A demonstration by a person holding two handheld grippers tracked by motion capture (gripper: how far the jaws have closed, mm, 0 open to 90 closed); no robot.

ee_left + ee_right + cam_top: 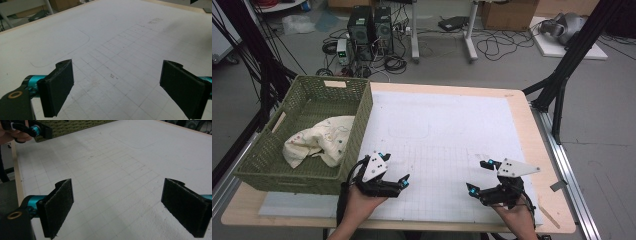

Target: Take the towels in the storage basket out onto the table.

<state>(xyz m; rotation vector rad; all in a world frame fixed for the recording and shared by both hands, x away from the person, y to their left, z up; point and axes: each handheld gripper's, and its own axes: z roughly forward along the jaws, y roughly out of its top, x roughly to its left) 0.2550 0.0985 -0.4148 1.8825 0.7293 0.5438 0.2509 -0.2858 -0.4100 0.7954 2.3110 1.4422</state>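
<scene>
Bench: you work at a wood-edged bench [539, 150] covered by a white sheet [447, 130] ruled with a faint grid and a pencilled rounded outline.
Room: beyond the far edge you see a grey floor with two computer towers [371, 25], loose cables, white desk legs and cardboard boxes; black frame struts stand at both sides.
Basket: a green woven basket [309, 177] sits on the bench's left part, its long side running along the sheet's left edge.
Cloth: a cream cloth [319, 140] with small coloured dots lies crumpled inside the basket, toward its near right wall, one fold draped against that wall.
Left hand-held gripper: your left hand-held gripper [393, 170] rests low over the sheet just right of the basket's near right corner, its jaws wide apart with nothing between them; in the left gripper view its pads [60, 87] frame bare gridded sheet.
Right hand-held gripper: your right hand-held gripper [479, 176] sits over the sheet's near right part, jaws spread wide and empty, pads [58, 206] over bare grid.
Cloth to grippers: the cloth lies to the left of and beyond your left hand-held gripper, near it but parted by the basket wall; it is well apart from your right one.
</scene>
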